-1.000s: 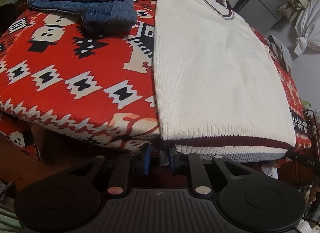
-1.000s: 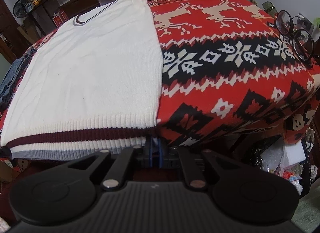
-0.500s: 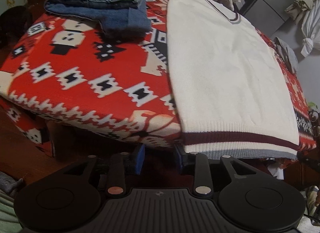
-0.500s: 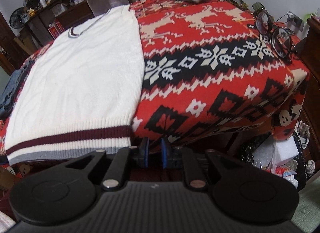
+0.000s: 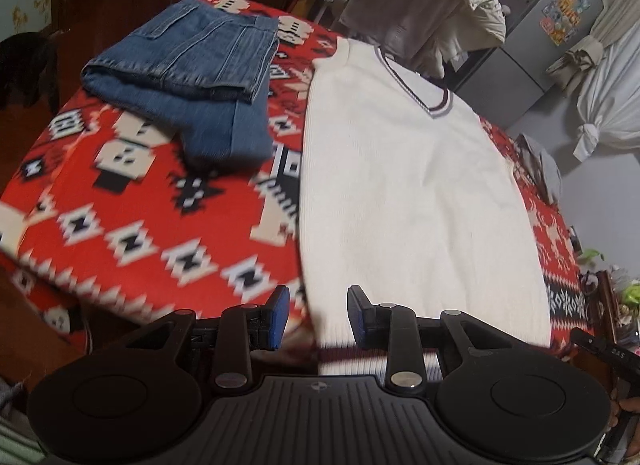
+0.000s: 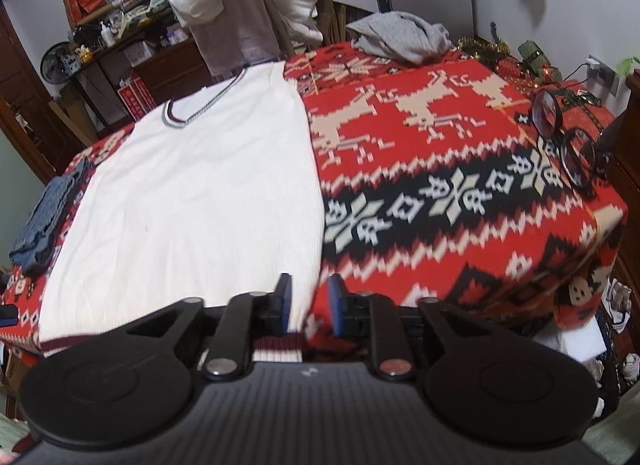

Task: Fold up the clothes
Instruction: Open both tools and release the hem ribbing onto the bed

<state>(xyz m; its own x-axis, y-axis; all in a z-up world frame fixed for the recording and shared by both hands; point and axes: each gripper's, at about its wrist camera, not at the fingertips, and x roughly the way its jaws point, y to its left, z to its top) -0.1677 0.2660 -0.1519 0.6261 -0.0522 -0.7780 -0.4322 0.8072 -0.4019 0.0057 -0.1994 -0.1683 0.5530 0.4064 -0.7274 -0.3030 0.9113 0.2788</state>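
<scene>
Sweater [image 5: 416, 193], cream with a maroon-trimmed V-neck, is laid flat and lengthwise on the red patterned blanket [image 5: 132, 233], neck at the far end and ribbed, maroon-striped hem at the near edge. The side panels are seen folded in, giving a long, straight-sided shape.

Left gripper [image 5: 318, 315] is held at the near left corner of the sweater. Its jaws are spread wide, and the sweater's left edge is seen between the blue pads [image 5: 279, 311]; nothing is clamped. Some motion blur is noted at the hem in this view.

Right gripper [image 6: 310, 305] is held at the near right corner. Its jaws are parted to a narrower gap than the left pair, and the sweater's right edge is seen between them, unclamped. The hem stripe is visible just below the pads.

Folded jeans [image 5: 192, 77] are placed on the blanket to the left of the sweater, near its upper half, apart from it. A crumpled grey garment [image 6: 400, 39] is noted at the far right corner of the blanket. Round glasses [image 6: 564, 141] are set at the right edge of the blanket, well apart from the sweater.
</scene>
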